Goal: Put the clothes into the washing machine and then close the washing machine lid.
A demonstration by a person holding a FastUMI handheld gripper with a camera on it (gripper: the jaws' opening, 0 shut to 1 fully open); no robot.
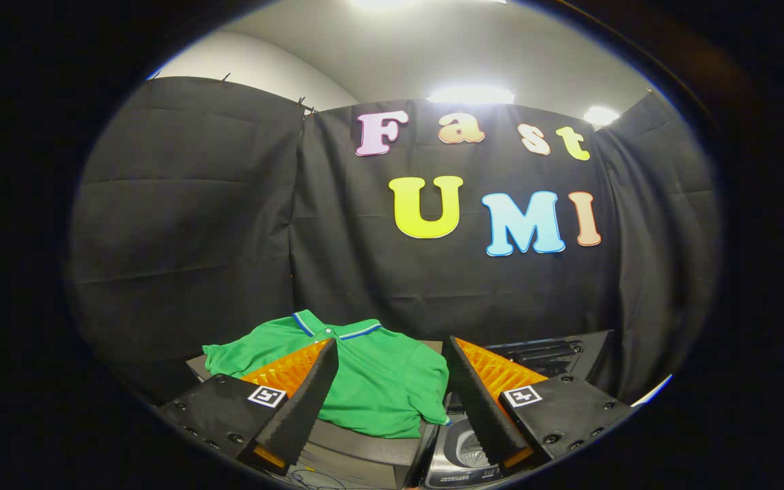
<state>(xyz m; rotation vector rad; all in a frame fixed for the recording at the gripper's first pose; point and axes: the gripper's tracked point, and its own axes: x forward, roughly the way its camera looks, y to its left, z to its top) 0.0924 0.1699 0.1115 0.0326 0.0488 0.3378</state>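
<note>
Nothing is done yet, I'd judge: the green polo shirt lies spread on a grey stand beside the washing machine, while the gripper hovers with fingers wide apart and empty, loading and lid-closing both left

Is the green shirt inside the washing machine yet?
No, out. The green shirt lies spread on a grey box beside the washing machine, just ahead of the open gripper.
</note>
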